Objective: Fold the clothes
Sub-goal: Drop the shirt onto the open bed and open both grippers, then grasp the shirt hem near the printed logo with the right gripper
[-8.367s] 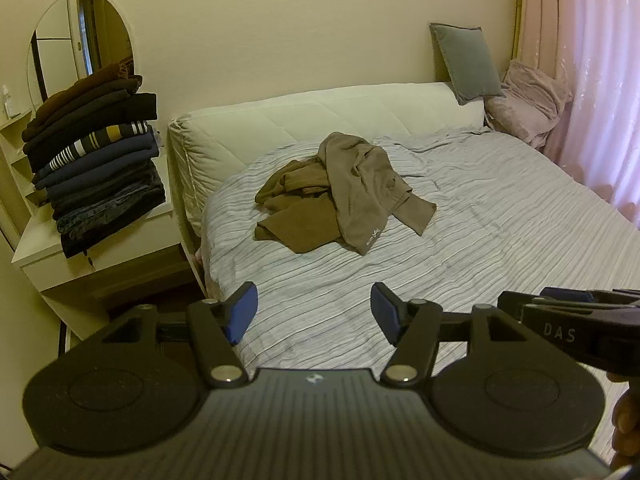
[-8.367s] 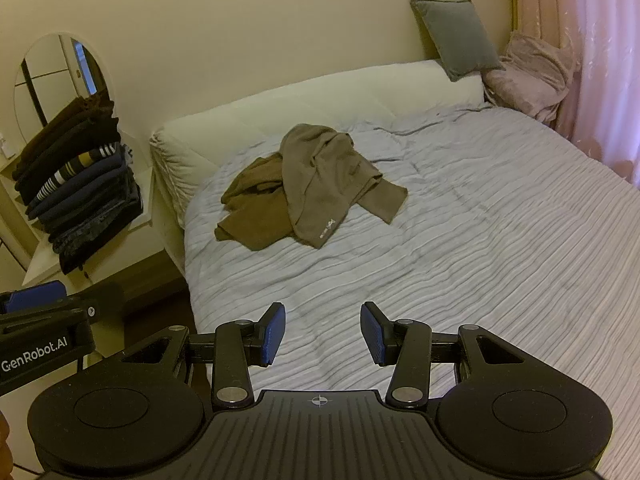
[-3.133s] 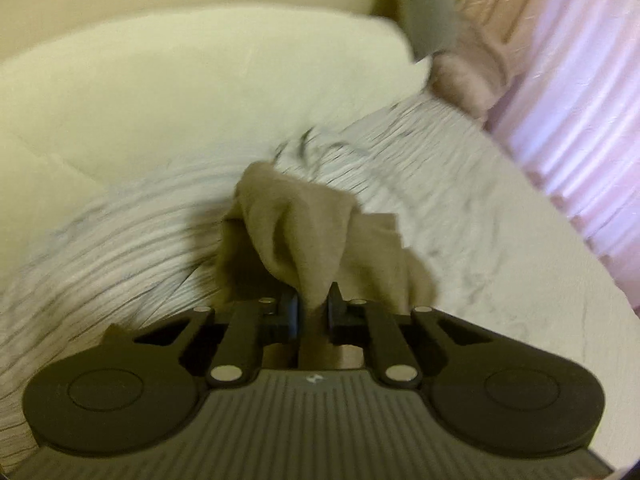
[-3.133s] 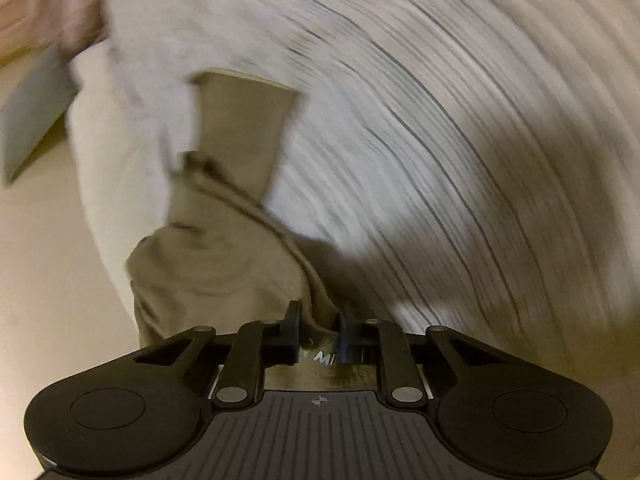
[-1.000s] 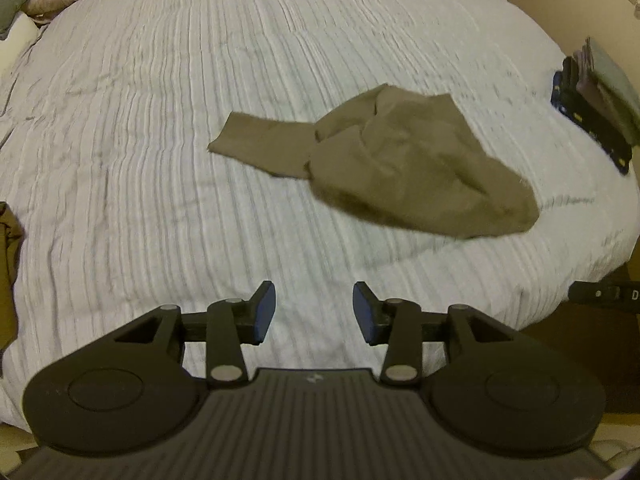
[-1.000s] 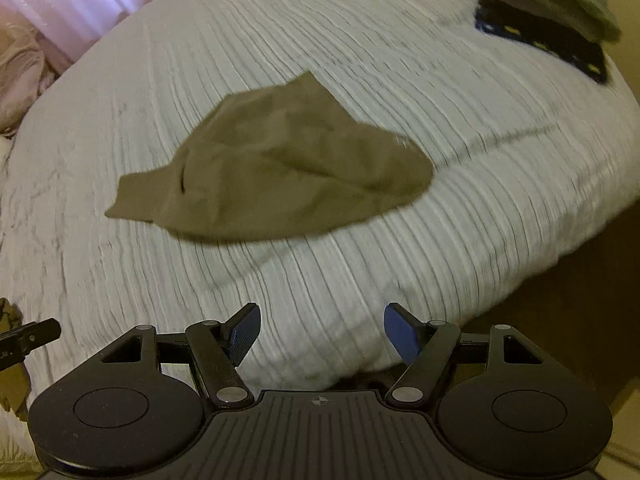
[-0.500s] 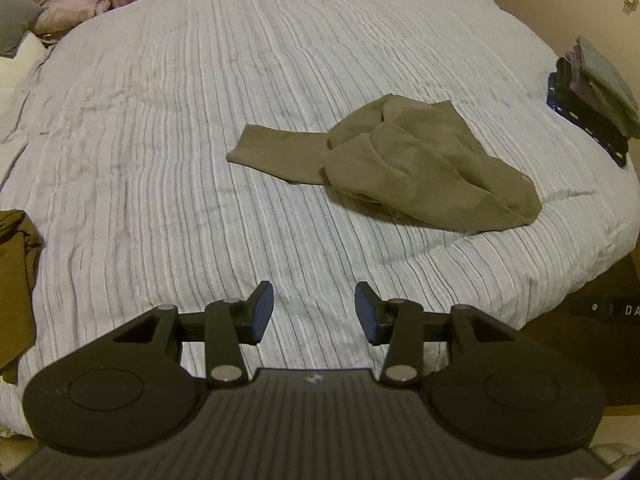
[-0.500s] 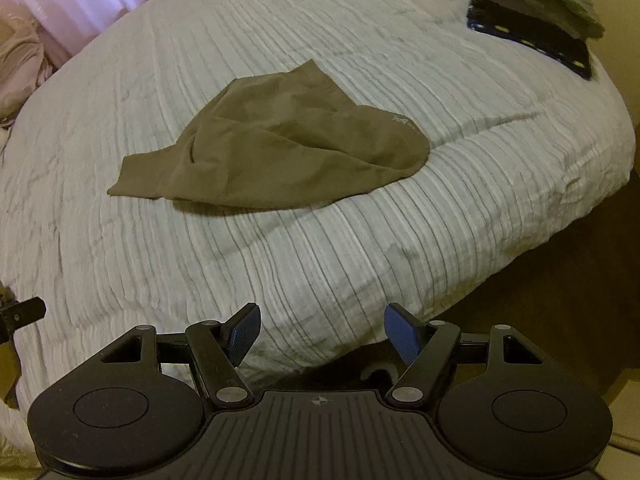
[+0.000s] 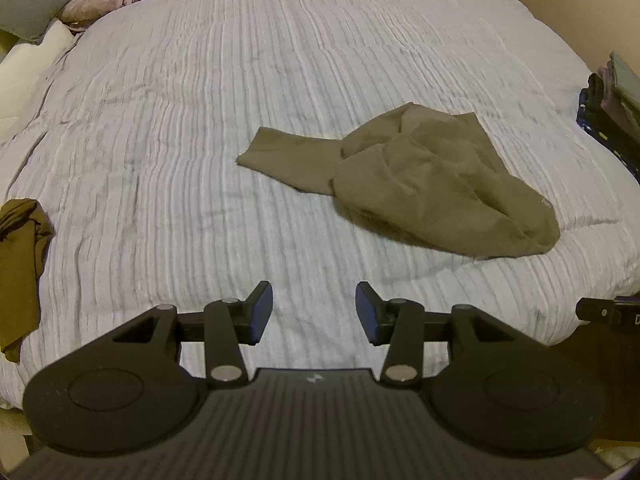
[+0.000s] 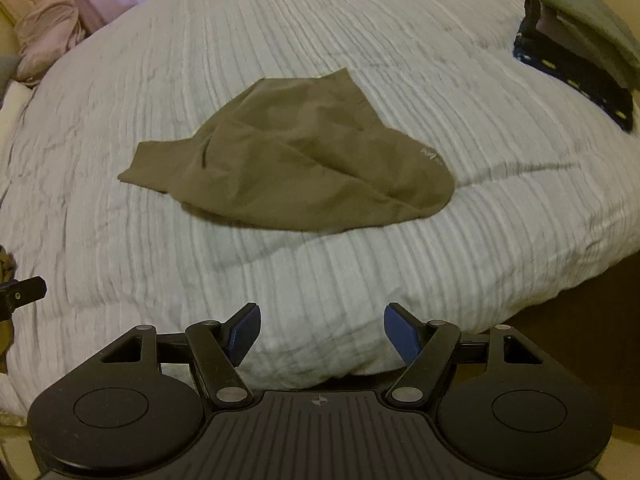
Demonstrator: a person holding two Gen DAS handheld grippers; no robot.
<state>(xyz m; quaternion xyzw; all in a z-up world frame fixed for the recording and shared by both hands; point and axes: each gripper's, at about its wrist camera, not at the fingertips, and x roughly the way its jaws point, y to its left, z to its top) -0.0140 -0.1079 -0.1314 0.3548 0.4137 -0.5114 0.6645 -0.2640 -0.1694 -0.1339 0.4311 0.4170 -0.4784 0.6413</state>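
Both my grippers hang above the near edge of the bed (image 9: 168, 128), empty: the left gripper (image 9: 314, 308) with its jaws parted, the right gripper (image 10: 322, 330) with its jaws parted wider, nothing between either pair. The brown garment (image 10: 296, 160) lies rumpled on the striped cover, well ahead of both, one flat end (image 9: 288, 160) reaching left out of the bunched mass; I judge it laid here, in open space, so that it can be spread before folding. A stack of folded clothes (image 10: 580, 44) sits at the far right corner, apart, presumably the finished pile. A second, darker garment (image 9: 20, 264) is cut off at the left edge. Which part of the brown garment is which cannot be made out under the folds.
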